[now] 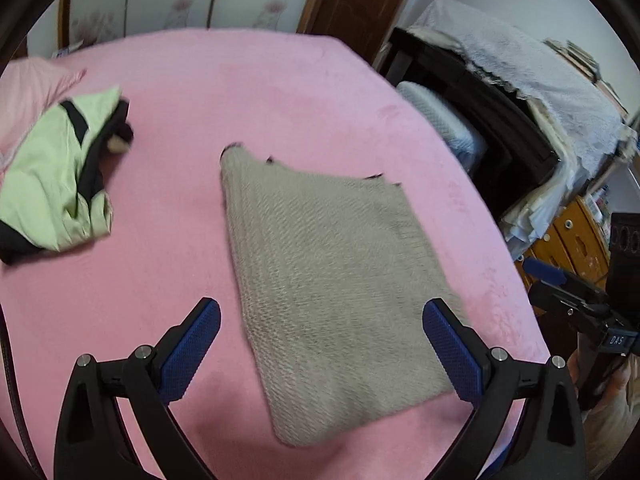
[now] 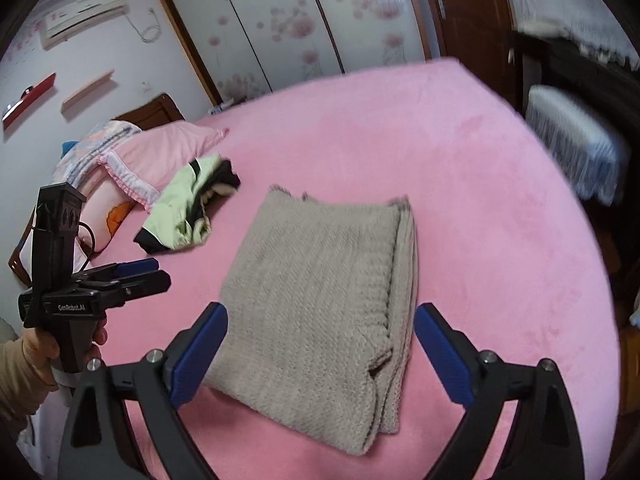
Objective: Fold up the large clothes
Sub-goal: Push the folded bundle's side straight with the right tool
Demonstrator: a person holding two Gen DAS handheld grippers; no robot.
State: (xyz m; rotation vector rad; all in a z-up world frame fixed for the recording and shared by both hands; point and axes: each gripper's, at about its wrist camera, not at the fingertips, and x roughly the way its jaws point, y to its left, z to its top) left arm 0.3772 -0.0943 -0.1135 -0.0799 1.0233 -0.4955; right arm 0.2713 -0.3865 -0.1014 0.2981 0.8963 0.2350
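Sweater [image 2: 320, 300], beige knit, lies folded into a rectangle mid-bed on the pink bed sheet [image 2: 500, 220], layered edges along its right side. Left gripper [image 1: 320, 344] spread wide, holding nothing, hovering above the sweater's near end. Right gripper [image 2: 320, 348] likewise wide apart, empty. Green-and-black garment [image 1: 60, 172] lies crumpled near the pillow [image 2: 160, 152], apart from the sweater.

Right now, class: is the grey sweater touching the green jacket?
Apart. The right wrist view shows bare pink bedsheet between the grey sweater and the green jacket.
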